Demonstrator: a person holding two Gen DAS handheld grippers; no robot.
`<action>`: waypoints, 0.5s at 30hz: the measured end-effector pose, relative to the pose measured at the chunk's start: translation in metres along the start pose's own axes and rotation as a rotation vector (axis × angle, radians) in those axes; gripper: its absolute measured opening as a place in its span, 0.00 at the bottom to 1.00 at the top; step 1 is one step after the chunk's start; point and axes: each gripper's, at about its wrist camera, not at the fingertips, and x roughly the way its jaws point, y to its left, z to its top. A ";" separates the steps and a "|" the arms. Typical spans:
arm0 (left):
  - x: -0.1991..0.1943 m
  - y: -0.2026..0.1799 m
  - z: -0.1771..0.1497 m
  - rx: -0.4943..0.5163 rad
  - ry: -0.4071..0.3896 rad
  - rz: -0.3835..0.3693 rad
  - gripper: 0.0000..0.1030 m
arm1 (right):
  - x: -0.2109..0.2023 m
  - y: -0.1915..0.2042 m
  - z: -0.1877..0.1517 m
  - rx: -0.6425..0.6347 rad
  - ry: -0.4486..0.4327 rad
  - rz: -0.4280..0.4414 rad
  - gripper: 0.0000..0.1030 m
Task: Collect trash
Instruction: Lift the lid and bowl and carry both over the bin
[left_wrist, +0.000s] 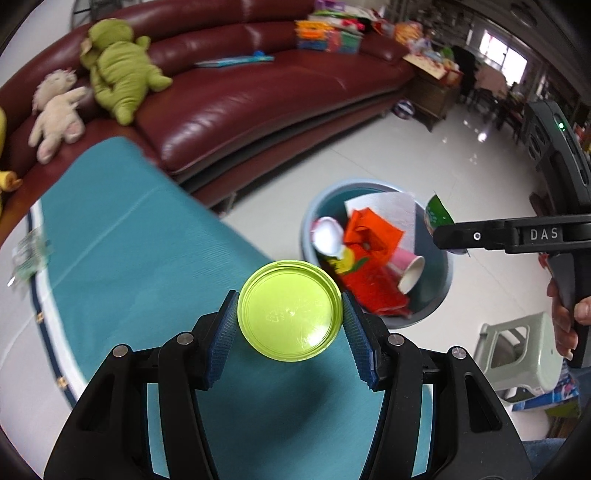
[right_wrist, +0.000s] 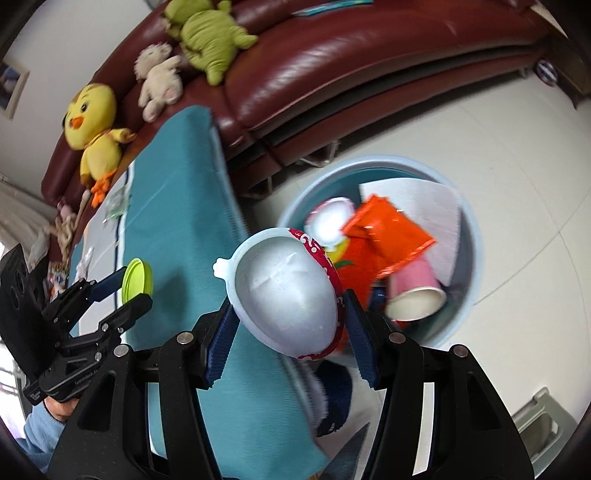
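Note:
My left gripper (left_wrist: 290, 319) is shut on a lime-green round plastic lid (left_wrist: 289, 311), held above the teal tablecloth (left_wrist: 122, 240). It also shows in the right wrist view (right_wrist: 131, 286), with the lid (right_wrist: 137, 278) between its fingers. My right gripper (right_wrist: 290, 317) is shut on a white plastic cup with a red-patterned rim (right_wrist: 291, 291), held over the table's edge beside the grey-blue trash bin (right_wrist: 469, 251). In the left wrist view the right gripper (left_wrist: 448, 236) is over the bin (left_wrist: 439, 291), with a green-and-white piece at its tip. The bin holds orange packaging (left_wrist: 369, 236), white paper and a pink paper cup (left_wrist: 408, 269).
A dark red leather sofa (left_wrist: 258, 103) with plush toys (left_wrist: 118, 70) stands behind the table. A clear crumpled wrapper (left_wrist: 27, 254) lies at the table's far left. A pale green plastic stool (left_wrist: 517, 354) stands on the white tile floor right of the bin.

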 end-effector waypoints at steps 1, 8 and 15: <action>0.004 -0.004 0.003 0.005 0.005 -0.008 0.55 | 0.000 -0.005 0.001 0.008 0.000 -0.003 0.52; 0.039 -0.036 0.021 0.053 0.042 -0.071 0.55 | 0.010 -0.034 0.011 0.058 0.014 -0.033 0.52; 0.069 -0.060 0.031 0.096 0.084 -0.128 0.55 | 0.022 -0.055 0.024 0.099 0.030 -0.050 0.53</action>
